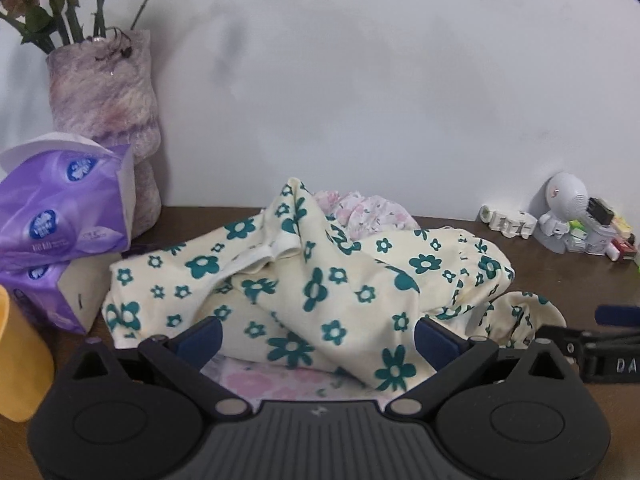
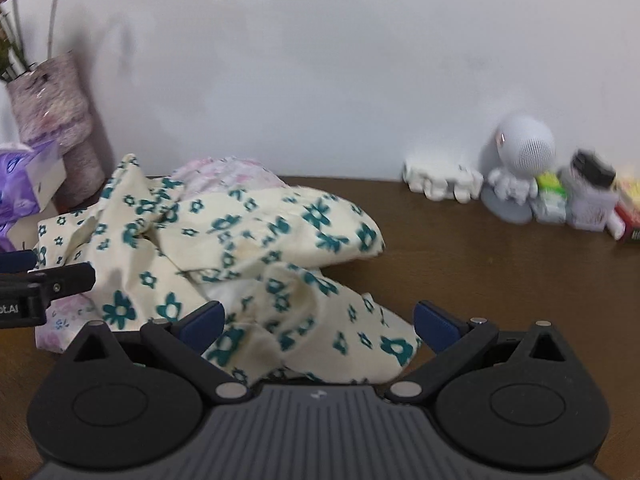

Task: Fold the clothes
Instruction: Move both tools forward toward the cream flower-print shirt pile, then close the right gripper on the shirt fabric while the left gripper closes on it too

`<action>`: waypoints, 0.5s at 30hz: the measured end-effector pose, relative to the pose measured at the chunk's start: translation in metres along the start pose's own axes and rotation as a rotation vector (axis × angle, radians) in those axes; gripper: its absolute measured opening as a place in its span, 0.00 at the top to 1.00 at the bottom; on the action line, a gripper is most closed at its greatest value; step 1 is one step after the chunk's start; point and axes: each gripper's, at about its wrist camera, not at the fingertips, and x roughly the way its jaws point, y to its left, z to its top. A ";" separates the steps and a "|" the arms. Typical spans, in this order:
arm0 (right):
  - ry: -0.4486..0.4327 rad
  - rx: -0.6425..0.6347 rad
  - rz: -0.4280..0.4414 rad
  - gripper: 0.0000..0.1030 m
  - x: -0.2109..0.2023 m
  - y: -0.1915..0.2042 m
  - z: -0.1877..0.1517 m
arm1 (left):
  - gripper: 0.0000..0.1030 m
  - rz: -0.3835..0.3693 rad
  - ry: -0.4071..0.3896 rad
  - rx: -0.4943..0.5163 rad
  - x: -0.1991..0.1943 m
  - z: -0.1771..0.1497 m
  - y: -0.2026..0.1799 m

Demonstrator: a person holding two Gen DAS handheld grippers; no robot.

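My left gripper [image 1: 318,338] hangs spread wide over the near edge of the cream flowered garment [image 1: 320,276], gripping nothing. My right gripper [image 2: 318,326] is equally spread and empty, just above a loose flap of that cloth. The garment lies crumpled on the brown table [image 2: 500,264] on top of a pink floral piece [image 1: 360,208] (mostly buried). Tissue packs [image 1: 60,208] sit left, beside a vase [image 1: 108,112].
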 end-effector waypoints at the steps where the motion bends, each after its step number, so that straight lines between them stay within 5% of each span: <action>1: 0.009 0.006 0.004 0.01 0.002 -0.003 -0.001 | 0.01 0.005 0.007 -0.011 0.004 0.000 -0.003; 10: 0.047 0.051 0.044 0.18 0.021 -0.010 -0.002 | 0.15 0.038 0.063 -0.049 0.027 -0.001 -0.017; 13: 0.057 0.059 0.056 0.25 0.029 -0.010 0.000 | 0.27 0.051 0.077 -0.043 0.032 -0.001 -0.021; 15: 0.064 0.076 0.075 0.39 0.034 -0.011 0.002 | 0.36 0.059 0.085 -0.039 0.036 -0.001 -0.023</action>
